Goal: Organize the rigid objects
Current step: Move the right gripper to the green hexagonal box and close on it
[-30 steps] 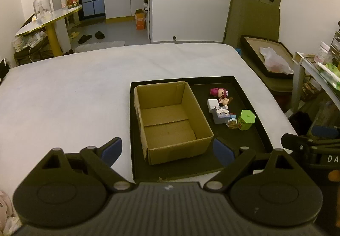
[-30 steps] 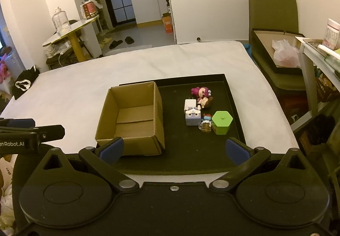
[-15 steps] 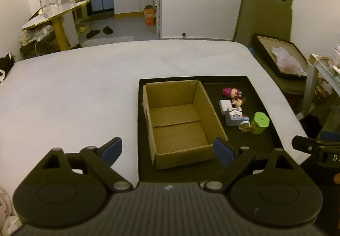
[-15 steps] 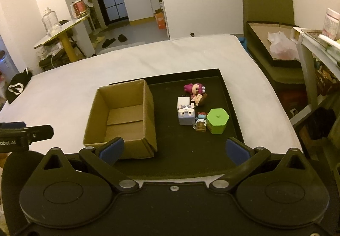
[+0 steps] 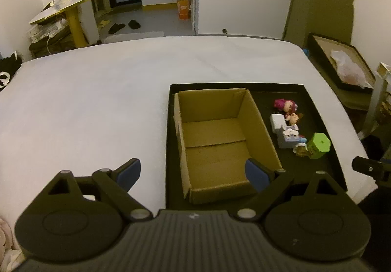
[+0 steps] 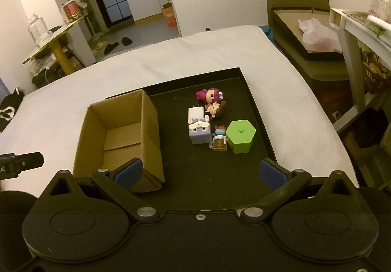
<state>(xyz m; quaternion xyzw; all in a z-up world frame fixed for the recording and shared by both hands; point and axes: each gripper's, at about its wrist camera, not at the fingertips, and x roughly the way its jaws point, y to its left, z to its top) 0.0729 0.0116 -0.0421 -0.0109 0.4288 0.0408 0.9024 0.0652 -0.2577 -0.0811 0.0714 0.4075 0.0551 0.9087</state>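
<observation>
A black tray lies on a white bed and holds an empty open cardboard box on its left. To the box's right lie small toys: a pink-haired figure, a brown-haired figure, a white charger, a blue-grey cube face, a small mug figure and a green hexagonal box. My right gripper is open and empty above the tray's near edge. My left gripper is open and empty over the box's near end. The toys also show in the left wrist view.
The white bed stretches left and far. A shelf unit and a flat box with a plastic bag stand to the right. A yellow round table with a jar stands far left.
Both grippers have moved forward and closer to the tray, and the box and toys look larger. Both stay open and empty. Nothing on the tray has moved.
</observation>
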